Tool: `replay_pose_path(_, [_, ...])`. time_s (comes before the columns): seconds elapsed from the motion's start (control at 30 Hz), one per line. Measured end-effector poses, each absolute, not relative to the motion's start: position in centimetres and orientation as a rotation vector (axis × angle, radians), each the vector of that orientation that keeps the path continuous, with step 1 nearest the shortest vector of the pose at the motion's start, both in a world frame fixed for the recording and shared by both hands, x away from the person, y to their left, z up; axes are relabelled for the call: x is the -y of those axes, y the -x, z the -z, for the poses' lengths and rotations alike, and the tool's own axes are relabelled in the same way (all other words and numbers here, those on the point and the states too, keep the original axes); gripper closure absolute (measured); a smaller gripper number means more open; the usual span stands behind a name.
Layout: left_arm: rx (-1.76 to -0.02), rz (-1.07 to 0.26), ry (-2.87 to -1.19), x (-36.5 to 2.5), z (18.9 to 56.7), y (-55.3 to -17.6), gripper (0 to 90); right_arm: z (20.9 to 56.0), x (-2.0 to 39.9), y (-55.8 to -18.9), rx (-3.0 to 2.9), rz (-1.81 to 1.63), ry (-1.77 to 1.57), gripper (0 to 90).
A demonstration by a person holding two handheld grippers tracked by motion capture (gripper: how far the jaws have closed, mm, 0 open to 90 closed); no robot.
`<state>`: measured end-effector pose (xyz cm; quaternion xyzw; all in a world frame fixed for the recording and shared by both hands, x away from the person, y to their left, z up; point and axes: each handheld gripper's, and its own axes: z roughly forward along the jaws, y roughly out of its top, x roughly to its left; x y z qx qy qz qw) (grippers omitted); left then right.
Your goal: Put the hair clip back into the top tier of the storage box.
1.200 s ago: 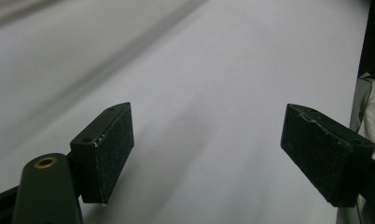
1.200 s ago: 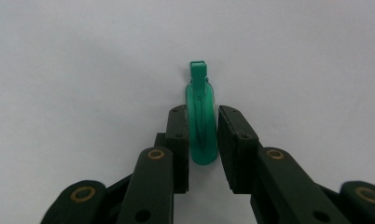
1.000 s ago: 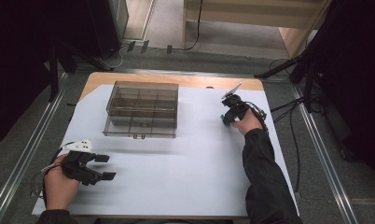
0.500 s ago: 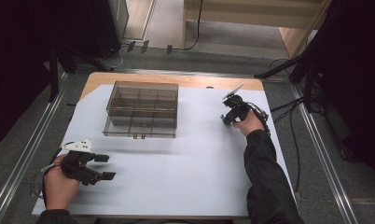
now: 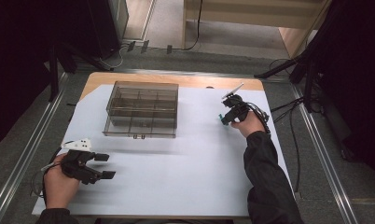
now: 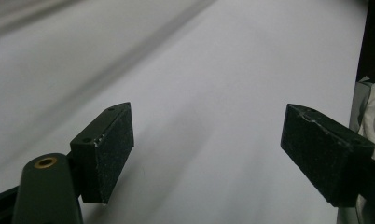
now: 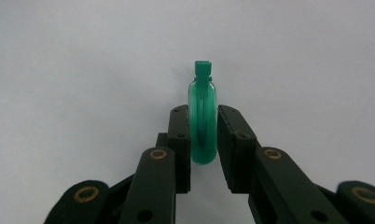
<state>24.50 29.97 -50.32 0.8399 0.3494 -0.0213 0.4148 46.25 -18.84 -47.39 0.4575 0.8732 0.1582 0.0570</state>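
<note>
- While your left tool rests open near the desk's front left corner, the high view shows your right tool low at the far right, having barely shifted over the last second; the compartment box stands well apart.
- Along the left tool's view, its jaws gape over bare white sheet.
- Along the right tool's view, both pads clamp a small green vial, so you appear ready to lift it.

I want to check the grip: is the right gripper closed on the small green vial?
Yes, shut on it: in the right gripper view both jaws of the right gripper press the sides of the green vial.
</note>
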Motion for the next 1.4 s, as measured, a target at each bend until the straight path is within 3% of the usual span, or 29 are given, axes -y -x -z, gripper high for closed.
replay_pose_path(1.4, [-0.839,0.074,-2.12,-29.2,50.2,-25.6,18.1,44.6,16.1,-42.2,-2.715,-0.809,-1.215,77.4])
